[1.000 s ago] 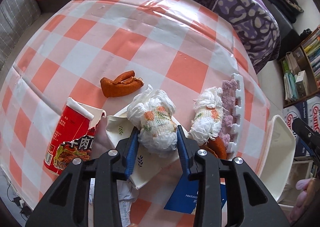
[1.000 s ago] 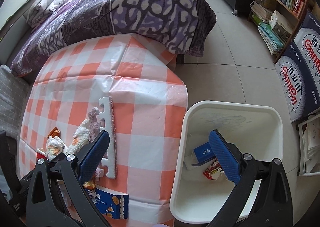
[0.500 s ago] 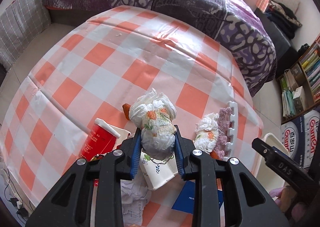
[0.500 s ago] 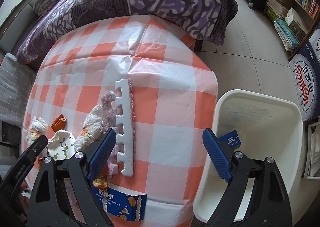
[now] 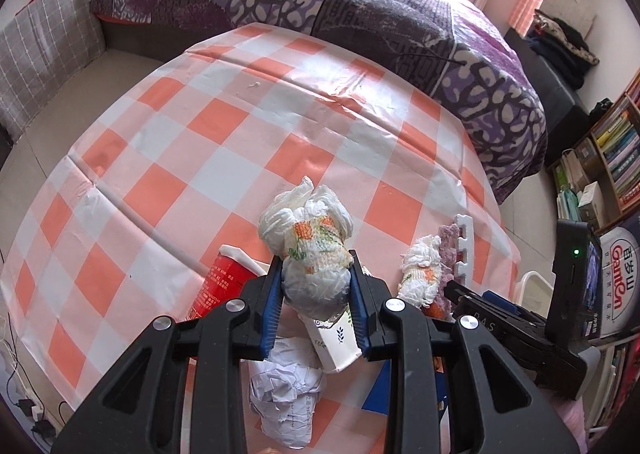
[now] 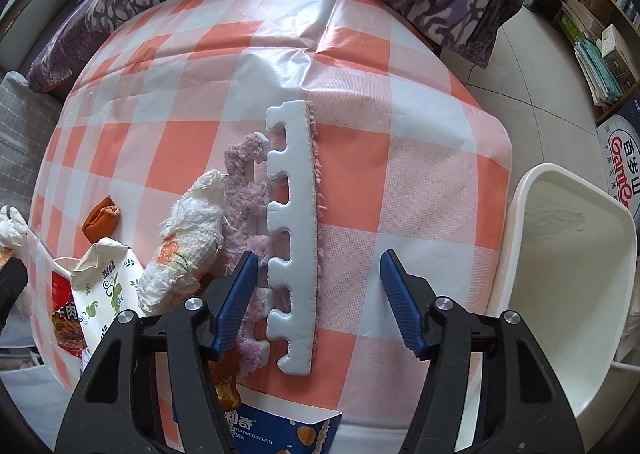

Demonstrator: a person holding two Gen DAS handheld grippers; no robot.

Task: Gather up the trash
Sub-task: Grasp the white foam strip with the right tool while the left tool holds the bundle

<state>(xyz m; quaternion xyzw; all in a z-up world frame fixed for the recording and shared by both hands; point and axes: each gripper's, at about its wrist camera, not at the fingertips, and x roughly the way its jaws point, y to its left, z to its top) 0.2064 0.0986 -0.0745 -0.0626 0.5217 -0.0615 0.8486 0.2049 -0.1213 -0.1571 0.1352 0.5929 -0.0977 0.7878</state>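
My left gripper (image 5: 314, 286) is shut on a crumpled white tissue wad with orange print (image 5: 310, 238) and holds it above the checked table (image 5: 240, 125). Below it lie a red noodle cup (image 5: 218, 282), a white paper cup with leaf print (image 5: 336, 342) and crumpled white paper (image 5: 286, 398). My right gripper (image 6: 314, 294) is open over a white foam puzzle-edge strip (image 6: 294, 230) with purple fluff (image 6: 244, 189). A second tissue wad (image 6: 186, 242) lies left of the strip. The white trash bin (image 6: 560, 274) stands off the table's right edge.
An orange peel piece (image 6: 102, 217) and a blue biscuit box (image 6: 276, 430) lie on the table. A bed with a purple blanket (image 5: 360, 13) is behind the table. A bookshelf (image 5: 612, 157) and a carton (image 6: 624, 157) stand at the right.
My left gripper closed on the tissue wad and lifted it off the table. My right gripper moved left from over the bin to over the foam strip.
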